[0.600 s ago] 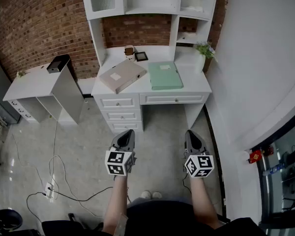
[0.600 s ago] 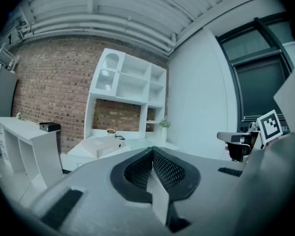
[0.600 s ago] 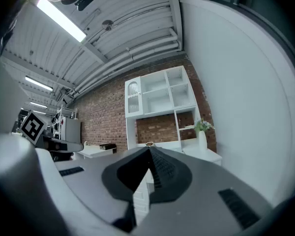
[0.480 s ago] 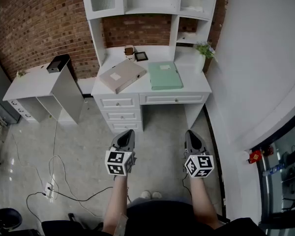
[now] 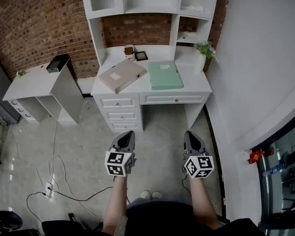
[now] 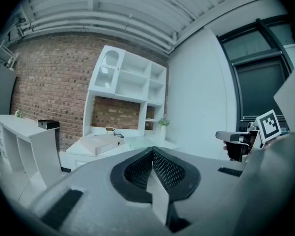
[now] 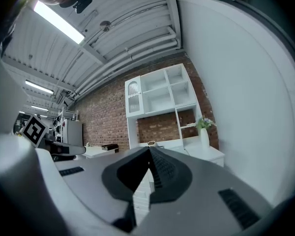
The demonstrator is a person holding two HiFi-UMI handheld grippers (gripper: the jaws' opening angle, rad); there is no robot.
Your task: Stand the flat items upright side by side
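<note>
Nothing has moved in the last half second: the left claw (image 5: 127,133) and right claw (image 5: 191,133) hang in the same place, well short of the surface (image 5: 198,86) and out over the floor, each fully closed with nothing between its jaws. I judge the task not yet begun; the approach still lies ahead. Two flat items wait on the surface, both lying flat: one tan folder (image 5: 122,75) on its left half, set askew, and one green folder (image 5: 164,75) just beside it on the right half. Behind them at the back of the surface stand one cup (image 5: 129,50), one frame (image 5: 141,56) and, at the right corner, one plant (image 5: 204,51).
</note>
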